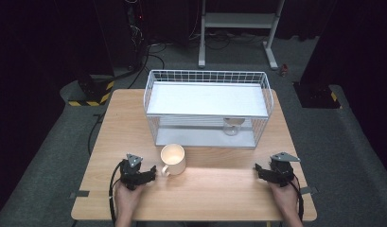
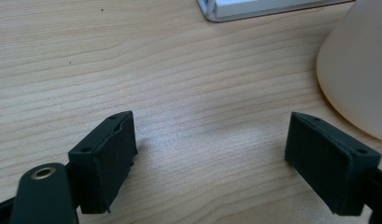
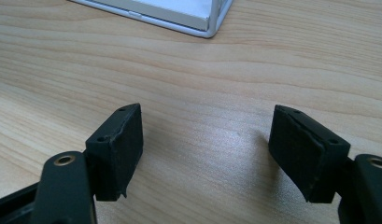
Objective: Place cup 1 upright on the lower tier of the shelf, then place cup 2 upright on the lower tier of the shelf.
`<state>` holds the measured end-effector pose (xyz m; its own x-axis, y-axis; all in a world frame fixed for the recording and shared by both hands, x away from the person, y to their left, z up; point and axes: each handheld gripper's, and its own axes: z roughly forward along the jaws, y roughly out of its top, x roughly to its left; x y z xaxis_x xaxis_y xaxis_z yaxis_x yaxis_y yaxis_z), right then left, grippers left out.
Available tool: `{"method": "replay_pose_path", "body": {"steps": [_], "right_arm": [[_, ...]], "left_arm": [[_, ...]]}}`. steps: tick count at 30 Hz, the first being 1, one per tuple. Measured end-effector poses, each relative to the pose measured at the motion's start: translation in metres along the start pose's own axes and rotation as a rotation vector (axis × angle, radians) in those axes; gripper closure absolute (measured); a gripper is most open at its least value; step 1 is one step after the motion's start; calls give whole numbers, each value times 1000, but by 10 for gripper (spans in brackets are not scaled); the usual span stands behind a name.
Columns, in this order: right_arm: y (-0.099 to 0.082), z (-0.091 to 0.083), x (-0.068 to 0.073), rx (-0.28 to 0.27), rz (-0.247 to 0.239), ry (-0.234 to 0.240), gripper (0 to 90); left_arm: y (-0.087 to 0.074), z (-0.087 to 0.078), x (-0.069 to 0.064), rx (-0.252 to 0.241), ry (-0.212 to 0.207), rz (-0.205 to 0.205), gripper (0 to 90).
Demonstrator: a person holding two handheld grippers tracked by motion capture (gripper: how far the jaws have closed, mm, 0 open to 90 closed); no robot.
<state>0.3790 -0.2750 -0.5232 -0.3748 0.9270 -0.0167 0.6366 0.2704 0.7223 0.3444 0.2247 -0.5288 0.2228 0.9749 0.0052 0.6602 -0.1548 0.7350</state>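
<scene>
Down on the pale wooden table (image 1: 219, 189), the left gripper (image 1: 143, 176) rests with jaws spread and empty, a cream ceramic mug (image 1: 173, 159) just to its right, handle toward it. Behind stands a white wire basket rack (image 1: 155, 101) holding a small glass (image 1: 233, 126) underneath. The right gripper (image 1: 267, 171), well apart, is likewise released.

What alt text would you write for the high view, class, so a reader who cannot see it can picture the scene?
A person's hands rest two open grippers, left and right, on a wooden table; a cream mug stands close beside the left one. Behind it stands a white wire rack with a small pale object on its lower level.
</scene>
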Motion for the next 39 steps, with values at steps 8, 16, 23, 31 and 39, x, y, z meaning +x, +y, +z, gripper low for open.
{"method": "replay_pose_path", "body": {"steps": [8, 16, 23, 31, 39], "right_arm": [[1, 1, 0, 2, 1, 0, 247], [1, 1, 1, 4, 7, -3, 249], [1, 2, 2, 2, 7, -8, 250], [1, 1, 2, 1, -2, -7, 250], [1, 1, 2, 2, 2, -3, 249]], "left_arm": [[4, -3, 0, 42, -16, 5, 169], [1, -13, -4, 11, -32, 29, 157], [-5, -34, -7, -28, -72, 27, 153], [-14, -48, -8, -52, -104, 32, 149], [-21, -66, -16, -81, -111, 43, 144]]}}
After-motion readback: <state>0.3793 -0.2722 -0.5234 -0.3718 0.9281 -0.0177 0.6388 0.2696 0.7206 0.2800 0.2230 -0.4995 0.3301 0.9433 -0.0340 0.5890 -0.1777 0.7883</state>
